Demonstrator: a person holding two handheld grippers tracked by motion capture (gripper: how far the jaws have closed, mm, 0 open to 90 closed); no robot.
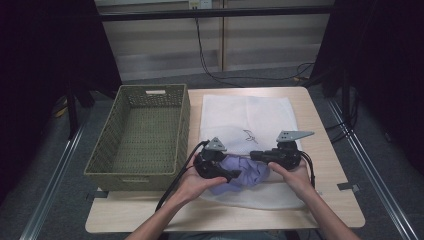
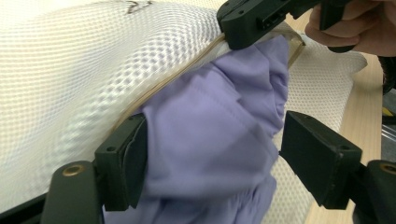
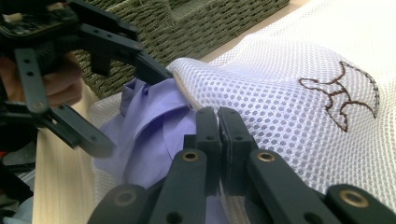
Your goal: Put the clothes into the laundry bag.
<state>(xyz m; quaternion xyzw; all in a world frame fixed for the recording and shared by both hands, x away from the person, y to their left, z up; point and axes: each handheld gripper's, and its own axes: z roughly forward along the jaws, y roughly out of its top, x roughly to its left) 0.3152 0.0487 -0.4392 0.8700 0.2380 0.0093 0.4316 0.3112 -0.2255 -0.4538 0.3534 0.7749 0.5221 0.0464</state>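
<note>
The lilac garment [image 1: 244,173] is lying at the near edge of the table [image 1: 327,200], bunched at the mouth of the white mesh laundry bag [image 1: 247,117], and we are judging the work in hand to be stuffing it into that bag. We are noting that the garment is sitting only partly under the mesh: in the left gripper view a good fold of it [image 2: 219,135] is bulging out below the bag's tan-edged opening.

The right gripper [image 3: 218,122] is clamped tight on the bag's rim, holding the opening up. The left gripper [image 2: 212,156] is standing released, its jaws apart on either side of the cloth, pads not pressing on it.

We are estimating the job as partway done: the bag is open and the garment started in, while the rest of the cloth is waiting to be pushed through. The woven basket [image 1: 142,135] is sitting beside the bag, with nothing in it.
</note>
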